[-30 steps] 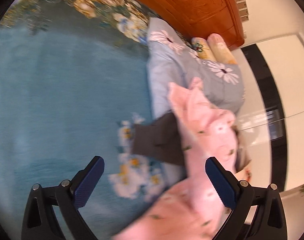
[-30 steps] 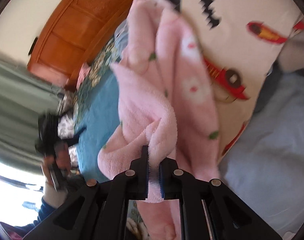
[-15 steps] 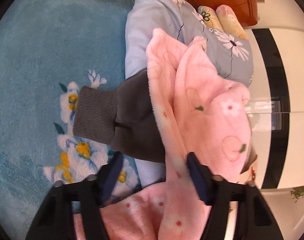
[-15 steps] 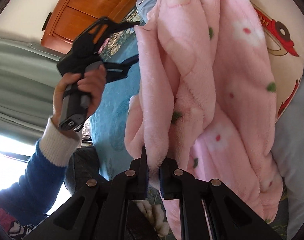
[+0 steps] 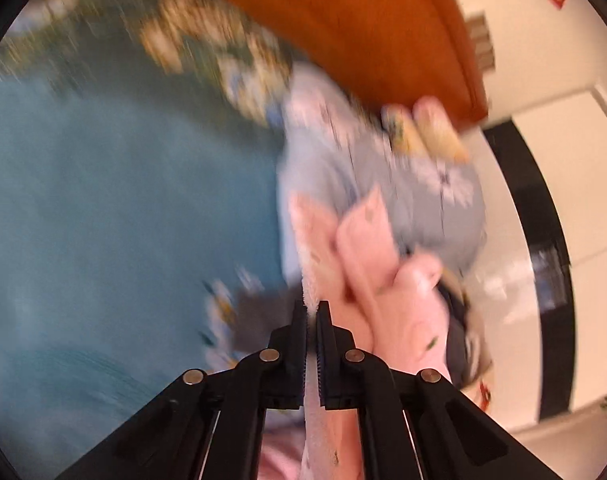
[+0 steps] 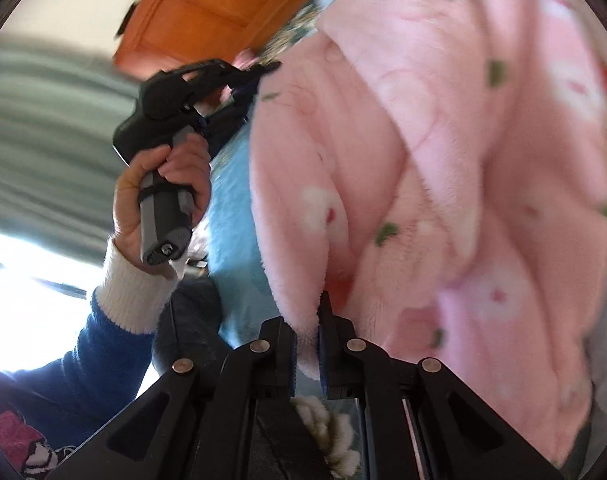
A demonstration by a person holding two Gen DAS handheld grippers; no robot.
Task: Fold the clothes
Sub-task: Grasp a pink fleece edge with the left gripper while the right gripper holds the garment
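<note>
Left wrist: While this view is motion-blurred, the left gripper (image 5: pixel 312 312) plainly pinches a fleecy hem of the pink pajama garment (image 5: pixel 367 264), which trails over the blue bedspread (image 5: pixel 103 208) beside a pale floral quilt (image 5: pixel 423 176).

Right wrist: right gripper (image 6: pixel 306 320) is pressed onto another edge; the garment hangs bunched, pink with white flowers.

Handling: soft, light and floppy; probably best held at hems or corners.

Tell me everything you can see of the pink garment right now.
The pink garment is fluffy fleece with white flowers, red dots and small green leaves. It hangs bunched in deep vertical folds, lifted above the blue bedspread. The right gripper is shut on its lower edge; the left gripper is shut on another edge, seen as a thin pale strip between its fingers. Which garment it is cannot be told; both views are blurred.
</note>
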